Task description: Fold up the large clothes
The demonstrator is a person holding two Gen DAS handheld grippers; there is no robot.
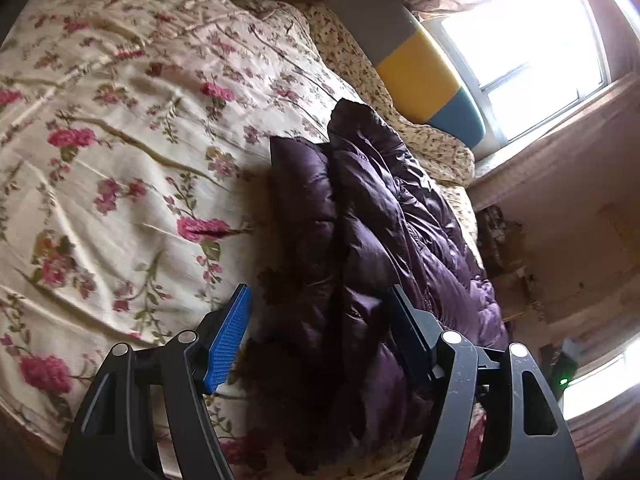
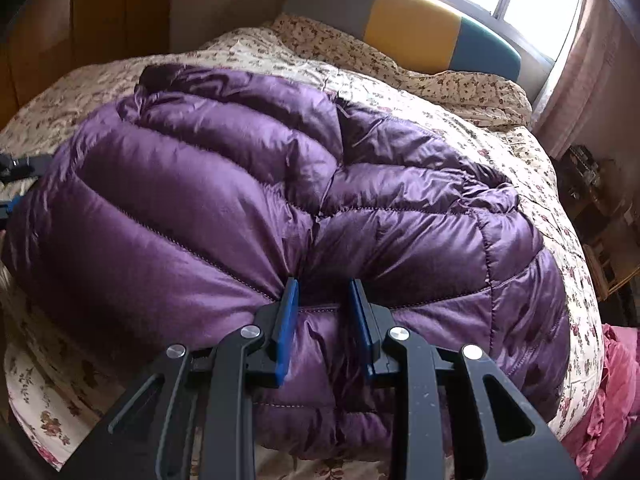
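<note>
My right gripper (image 2: 322, 320) pinched the purple down jacket (image 2: 280, 208), partly folded on the bed (image 2: 460, 92). My left gripper (image 1: 320, 328) hung open above the jacket's edge; further folds looked due.

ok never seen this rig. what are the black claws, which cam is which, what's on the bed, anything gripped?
The black claws are two-finger grippers that a person holds, one per hand; there is no robot arm. Each carries a fisheye camera looking along its fingers. In the left wrist view, the left gripper is wide open above the purple puffer jacket and holds nothing. In the right wrist view, the right gripper has its blue pads pinched onto a fold of the jacket's near edge. The jacket lies on a floral bedspread, with a grey, yellow and teal headboard behind.
</note>
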